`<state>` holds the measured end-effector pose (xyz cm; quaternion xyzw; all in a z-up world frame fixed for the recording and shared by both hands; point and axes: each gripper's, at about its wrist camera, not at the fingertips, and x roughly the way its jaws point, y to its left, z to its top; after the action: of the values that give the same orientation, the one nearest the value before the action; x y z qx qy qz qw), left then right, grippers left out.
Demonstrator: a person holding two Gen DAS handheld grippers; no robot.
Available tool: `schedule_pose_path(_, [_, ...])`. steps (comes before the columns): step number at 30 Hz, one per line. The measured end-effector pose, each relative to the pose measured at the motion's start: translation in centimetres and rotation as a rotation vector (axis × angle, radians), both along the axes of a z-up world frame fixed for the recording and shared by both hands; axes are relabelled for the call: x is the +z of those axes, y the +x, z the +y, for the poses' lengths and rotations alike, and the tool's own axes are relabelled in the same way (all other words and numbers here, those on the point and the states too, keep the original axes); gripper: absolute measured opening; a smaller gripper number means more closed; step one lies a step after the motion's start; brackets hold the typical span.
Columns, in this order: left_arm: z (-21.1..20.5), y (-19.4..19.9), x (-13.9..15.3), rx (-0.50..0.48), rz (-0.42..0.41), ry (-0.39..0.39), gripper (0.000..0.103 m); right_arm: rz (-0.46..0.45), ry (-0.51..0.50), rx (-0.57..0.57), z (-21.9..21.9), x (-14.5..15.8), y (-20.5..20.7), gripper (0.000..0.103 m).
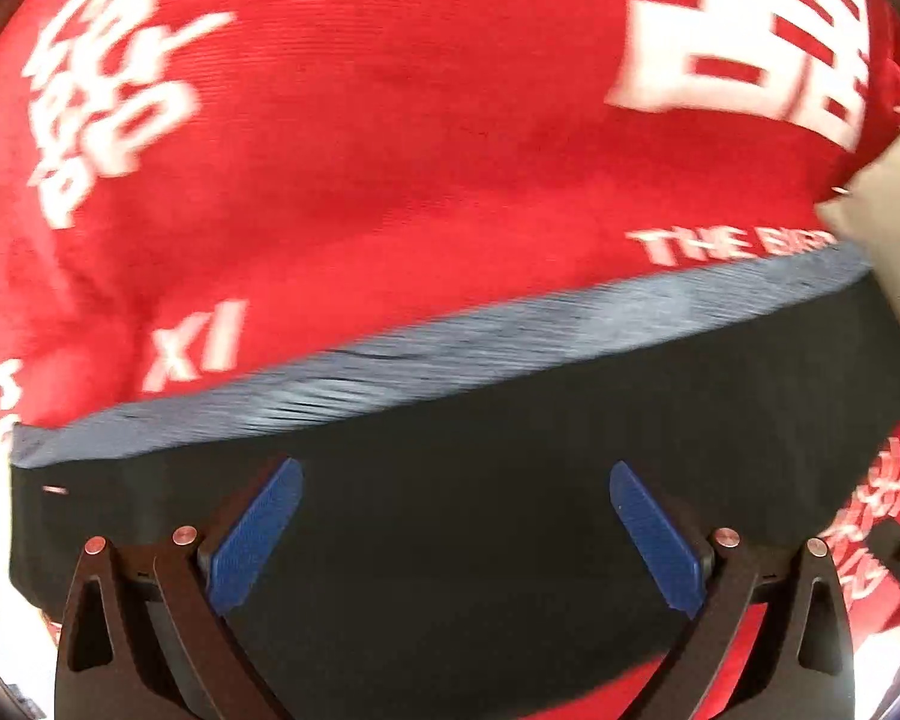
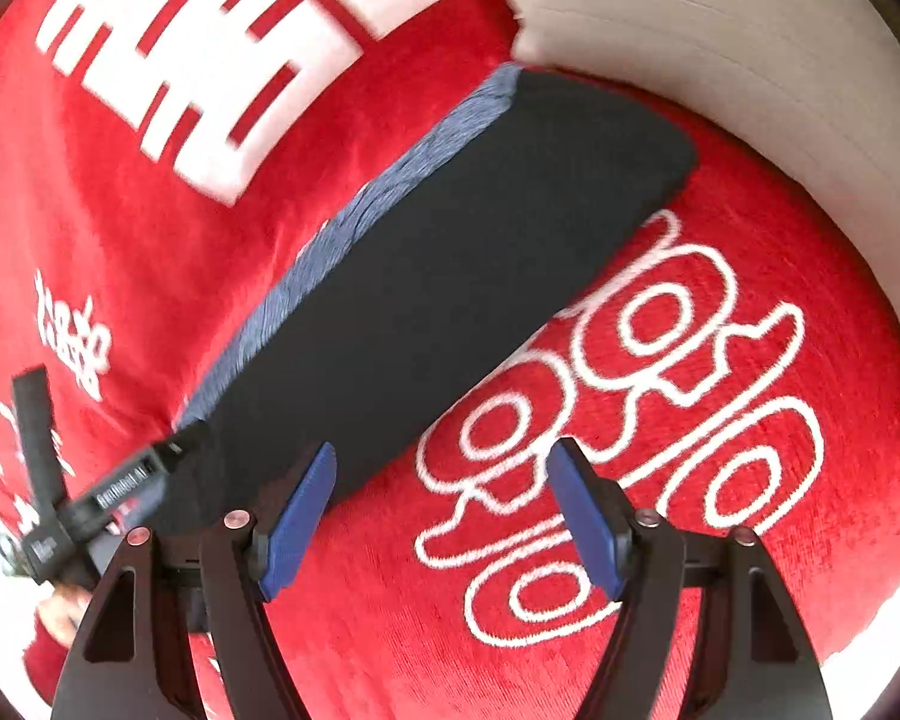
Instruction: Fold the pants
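Note:
The dark navy pants [image 1: 450, 480] lie folded into a long flat band on a red cloth, with a ribbed blue-grey waistband [image 1: 450, 354] along the far edge. My left gripper [image 1: 456, 474] is open, its blue pads just above the dark fabric, holding nothing. In the right wrist view the pants [image 2: 450, 276] run diagonally from lower left to upper right. My right gripper [image 2: 444, 456] is open and empty over the red cloth, just off the pants' near edge. The left gripper's body [image 2: 90, 510] shows at the pants' lower-left end.
A red velvety cloth [image 1: 390, 150] with white printed characters and letters covers the surface. A beige pillow or cushion [image 2: 720, 48] lies at the far right, touching the pants' end; it also shows in the left wrist view [image 1: 894, 240].

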<state>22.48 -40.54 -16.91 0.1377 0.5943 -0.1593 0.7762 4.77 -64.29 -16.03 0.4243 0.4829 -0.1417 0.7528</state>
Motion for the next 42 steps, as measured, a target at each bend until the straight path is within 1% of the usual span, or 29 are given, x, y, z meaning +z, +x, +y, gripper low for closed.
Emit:
schedule_pose_path(3, [-2.5, -0.8, -1.0, -0.014, 0.021, -0.009, 0.103, -0.05, 0.042, -0.05, -1.2, -0.3, -0.5, 0.077])
schedule_pose_path(6, [-3.7, -1.5, -3.1, -0.01, 0.064, 0.023, 0.103, -0.123, 0.091, -0.101, -2.4, -0.9, -0.7, 0.077])
schedule_pose_path(8, [-3.4, -1.7, -3.0, 0.008, 0.042, -0.006, 0.103, -0.148, 0.117, -0.133, -3.0, -1.4, -1.0, 0.077])
schedule_pose_path(10, [-3.5, -2.0, -2.9, -0.011, 0.019, -0.01, 0.103, -0.172, 0.144, -0.166, -3.5, -2.3, -1.3, 0.077])
schedule_pose_path(13, [-3.6, -2.2, -2.9, -0.016, 0.007, -0.013, 0.103, -0.23, 0.177, -0.226, -4.1, -3.0, -1.9, 0.077])
schedule_pose_path(17, [-3.2, -2.7, -3.0, -0.014, -0.008, -0.019, 0.103, -0.282, 0.195, -0.267, -4.8, -3.5, -1.6, 0.077])
schedule_pose_path(21, [-2.9, -3.0, -3.5, -0.01, -0.019, -0.021, 0.103, -0.319, 0.169, -0.261, -5.7, -3.8, 0.4, 0.077])
schedule_pose_path(24, [-2.9, -3.3, -3.5, -0.01, -0.026, -0.026, 0.103, -0.33, 0.15, -0.257, -6.2, -3.9, 2.0, 0.078])
schedule_pose_path(26, [-3.0, -3.7, -3.4, -0.01, -0.032, -0.029, 0.103, -0.303, 0.157, -0.246, -6.5, -3.9, 3.1, 0.078])
schedule_pose_path(27, [-3.0, -3.7, -3.4, -0.009, -0.031, -0.031, 0.103, -0.291, 0.16, -0.246, -6.5, -4.0, 3.3, 0.076])
schedule_pose_path(28, [-3.0, -3.7, -3.4, -0.008, -0.027, -0.031, 0.103, -0.259, 0.165, -0.252, -6.7, -4.1, 3.5, 0.065])
schedule_pose_path(29, [-3.0, -3.6, -3.2, -0.006, -0.02, -0.03, 0.103, -0.2, 0.162, -0.256, -6.8, -4.3, 3.8, 0.03])
schedule_pose_path(30, [-3.0, -3.3, -3.0, 0.0, -0.007, -0.025, 0.103, -0.152, 0.16, -0.259, -7.1, -4.7, 3.8, 0.019])
schedule_pose_path(31, [-3.1, -3.1, -2.6, 0.01, 0.012, -0.025, 0.102, -0.158, 0.17, -0.258, -7.2, -4.7, 3.7, 0.019])
schedule_pose_path(32, [-3.1, -2.9, -2.3, 0.013, 0.018, -0.037, 0.091, -0.149, 0.155, -0.241, -7.1, -4.4, 3.8, 0.018])
schedule_pose_path(33, [-3.2, -3.0, -1.6, 0.011, 0.015, -0.053, 0.086, -0.136, 0.103, -0.202, -6.8, -3.7, 4.1, 0.018])
schedule_pose_path(36, [-4.0, -3.8, 0.1, -0.017, -0.017, -0.111, 0.086, -0.133, 0.019, -0.142, -5.9, -1.9, 4.6, 0.017])
schedule_pose_path(37, [-4.4, -4.0, 0.2, -0.021, -0.015, -0.12, 0.086, -0.138, 0.002, -0.131, -5.6, -1.2, 4.7, 0.017])
schedule_pose_path(39, [-5.1, -4.5, -0.6, -0.024, -0.001, -0.123, 0.087, -0.143, -0.034, -0.108, -5.1, 0.0, 4.9, 0.017])
schedule_pose_path(40, [-5.7, -4.9, -1.8, -0.031, 0.013, -0.108, 0.087, -0.146, -0.057, -0.09, -4.7, 0.6, 5.1, 0.017])
schedule_pose_path(41, [-6.0, -5.4, -2.6, -0.039, -0.013, -0.092, 0.087, -0.147, -0.075, -0.06, -4.2, 1.2, 5.4, 0.016])
schedule_pose_path(42, [-6.2, -6.5, -2.6, -0.058, -0.104, -0.094, 0.088, -0.153, -0.12, -0.021, -3.4, 2.1, 5.8, 0.016])
